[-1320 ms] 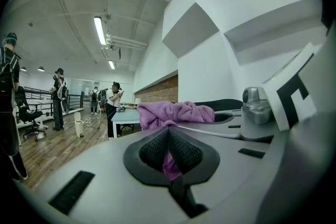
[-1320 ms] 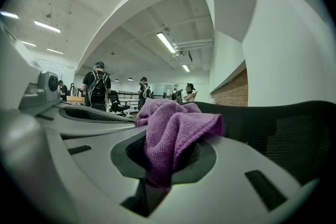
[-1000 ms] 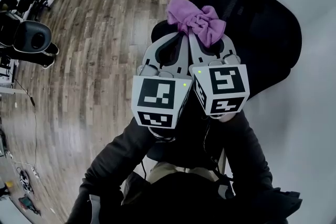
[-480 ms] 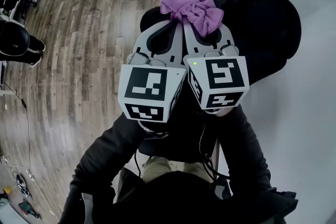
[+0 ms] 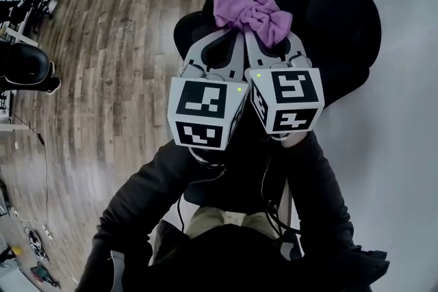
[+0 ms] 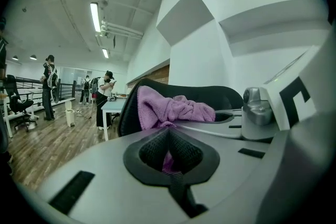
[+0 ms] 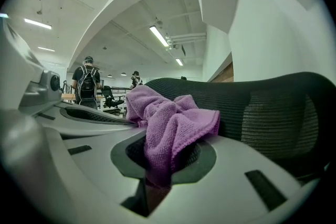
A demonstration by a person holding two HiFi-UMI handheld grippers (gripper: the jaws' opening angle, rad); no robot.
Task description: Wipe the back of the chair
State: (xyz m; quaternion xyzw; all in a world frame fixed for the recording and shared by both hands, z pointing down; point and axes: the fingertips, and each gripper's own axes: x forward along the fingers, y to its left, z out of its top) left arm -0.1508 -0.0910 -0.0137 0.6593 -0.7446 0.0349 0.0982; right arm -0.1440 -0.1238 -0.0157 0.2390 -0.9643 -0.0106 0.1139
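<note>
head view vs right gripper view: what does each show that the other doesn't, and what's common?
Head view only: the marker cubes from above, the person's dark sleeve, and the wood floor.
Right gripper view only: the right gripper with its jaws shut on the purple cloth, a person with a backpack, and ceiling lights.
Both: the cloth bunched at the black mesh chair back.
</note>
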